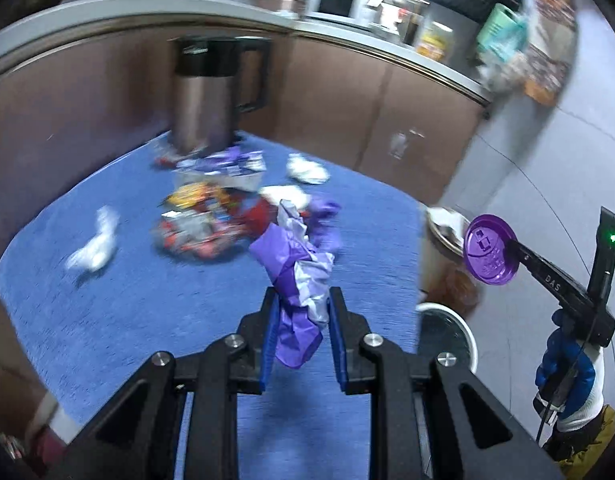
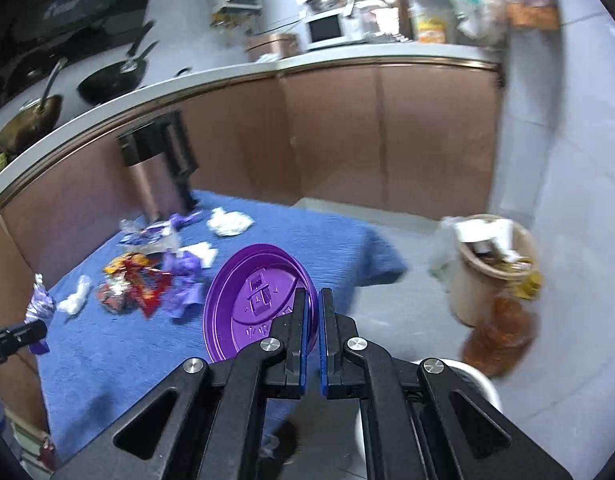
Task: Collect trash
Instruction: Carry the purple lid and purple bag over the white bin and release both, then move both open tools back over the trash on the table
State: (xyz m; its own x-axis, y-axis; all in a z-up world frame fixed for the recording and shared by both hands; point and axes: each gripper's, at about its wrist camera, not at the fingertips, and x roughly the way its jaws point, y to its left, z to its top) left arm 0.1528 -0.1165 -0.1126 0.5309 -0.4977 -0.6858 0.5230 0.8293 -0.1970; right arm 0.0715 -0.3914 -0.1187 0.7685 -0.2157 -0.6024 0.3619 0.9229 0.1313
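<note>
Right wrist view: a tan bin (image 2: 493,268) on the grey floor, off the blue cloth's (image 2: 299,236) corner, brims with paper scraps. Bare floor lies between cloth and bin. The right gripper (image 2: 313,312) pinches a purple lid (image 2: 251,300). The left gripper (image 1: 303,312) clamps a crumpled purple wrapper (image 1: 295,268). Wrappers (image 2: 133,284) and tissues litter the cloth near a brown jug (image 2: 155,168).

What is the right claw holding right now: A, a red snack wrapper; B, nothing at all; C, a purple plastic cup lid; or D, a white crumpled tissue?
C: the right claw is pinched on the edge of the purple plastic cup lid, lifted above the blue tablecloth.
</note>
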